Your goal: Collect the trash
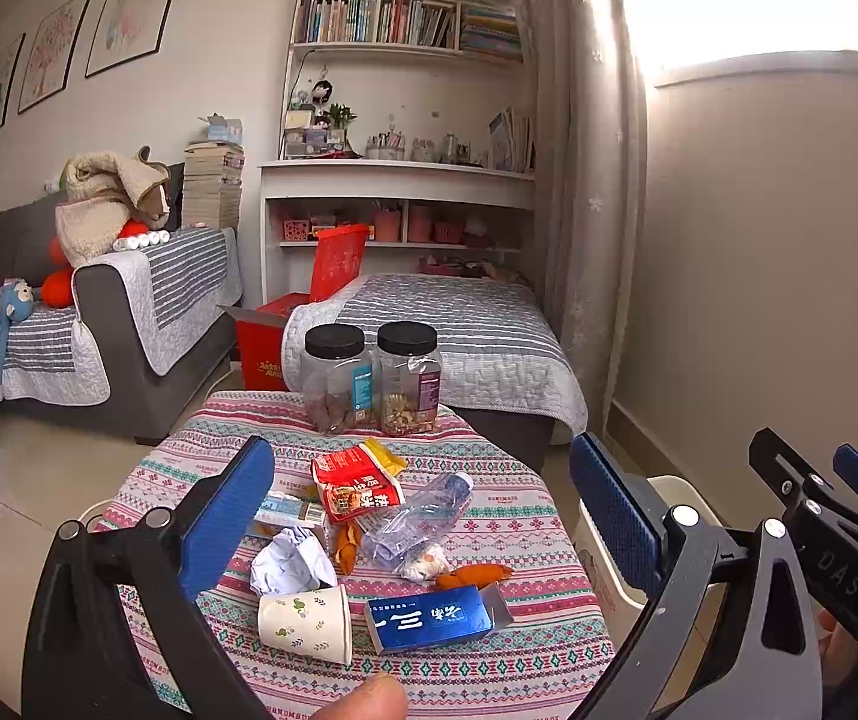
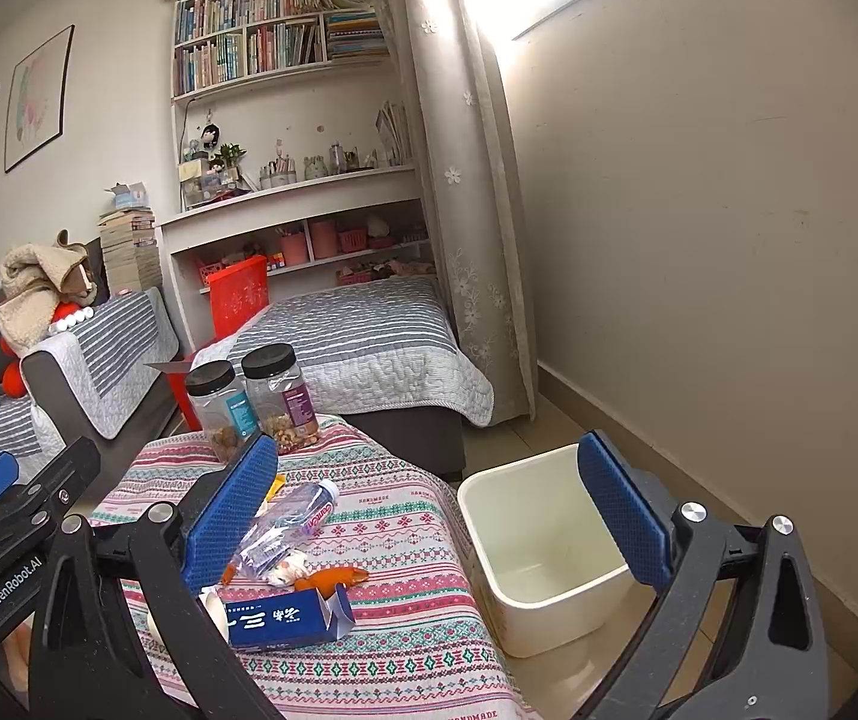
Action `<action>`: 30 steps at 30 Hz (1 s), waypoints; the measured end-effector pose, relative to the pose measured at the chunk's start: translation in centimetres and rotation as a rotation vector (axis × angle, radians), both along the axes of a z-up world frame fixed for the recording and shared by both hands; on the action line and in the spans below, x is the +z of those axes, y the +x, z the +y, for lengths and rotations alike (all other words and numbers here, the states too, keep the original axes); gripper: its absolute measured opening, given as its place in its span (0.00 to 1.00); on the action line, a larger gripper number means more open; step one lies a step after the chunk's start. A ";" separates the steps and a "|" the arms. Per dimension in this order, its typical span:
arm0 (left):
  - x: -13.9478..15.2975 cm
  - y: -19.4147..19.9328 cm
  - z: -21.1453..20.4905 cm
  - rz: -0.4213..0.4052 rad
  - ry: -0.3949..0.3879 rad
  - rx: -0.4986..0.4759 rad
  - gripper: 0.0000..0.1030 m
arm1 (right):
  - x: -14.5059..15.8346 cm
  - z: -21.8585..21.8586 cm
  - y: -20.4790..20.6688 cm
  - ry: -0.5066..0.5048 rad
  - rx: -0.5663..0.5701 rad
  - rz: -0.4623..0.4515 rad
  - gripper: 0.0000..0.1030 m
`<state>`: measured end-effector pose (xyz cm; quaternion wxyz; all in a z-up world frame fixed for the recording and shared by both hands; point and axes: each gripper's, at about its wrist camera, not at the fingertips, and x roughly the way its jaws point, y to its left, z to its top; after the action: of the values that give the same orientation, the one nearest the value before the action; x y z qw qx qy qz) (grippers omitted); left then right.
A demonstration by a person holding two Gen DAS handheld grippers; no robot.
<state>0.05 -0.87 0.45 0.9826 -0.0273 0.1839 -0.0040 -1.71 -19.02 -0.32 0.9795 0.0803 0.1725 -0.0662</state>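
Note:
Trash lies on a small table with a patterned cloth [image 1: 489, 660]: a tipped paper cup [image 1: 304, 621], a blue carton [image 1: 436, 617], crumpled white paper [image 1: 291, 561], a crushed clear bottle [image 1: 420, 513], a red snack bag [image 1: 357, 480] and orange peel [image 1: 474, 576]. The blue carton [image 2: 285, 618] and bottle [image 2: 288, 525] also show in the right wrist view. A cream bin [image 2: 543, 546] stands empty on the floor right of the table. My left gripper [image 1: 423, 510] is open and empty above the trash. My right gripper [image 2: 429, 510] is open and empty, over the table's right edge.
Two black-lidded clear jars [image 1: 369, 378] stand at the table's far edge. A quilted bed [image 1: 459, 324], a sofa [image 1: 99, 330] and a red box [image 1: 267, 348] lie beyond. A wall [image 2: 729, 240] and curtain run along the right.

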 end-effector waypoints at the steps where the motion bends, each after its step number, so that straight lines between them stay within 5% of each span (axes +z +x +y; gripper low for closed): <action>1: 0.0 0.0 0.0 0.000 0.000 0.000 0.93 | 0.1 -0.1 0.0 -0.001 0.000 0.000 0.93; 30: -0.1 0.0 0.0 0.002 0.000 -0.001 0.93 | 0.0 0.1 -0.1 0.003 -0.002 0.003 0.93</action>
<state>0.05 -0.91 0.33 0.9824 -0.0271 0.1849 -0.0043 -1.79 -18.93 -0.30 0.9790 0.0820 0.1742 -0.0669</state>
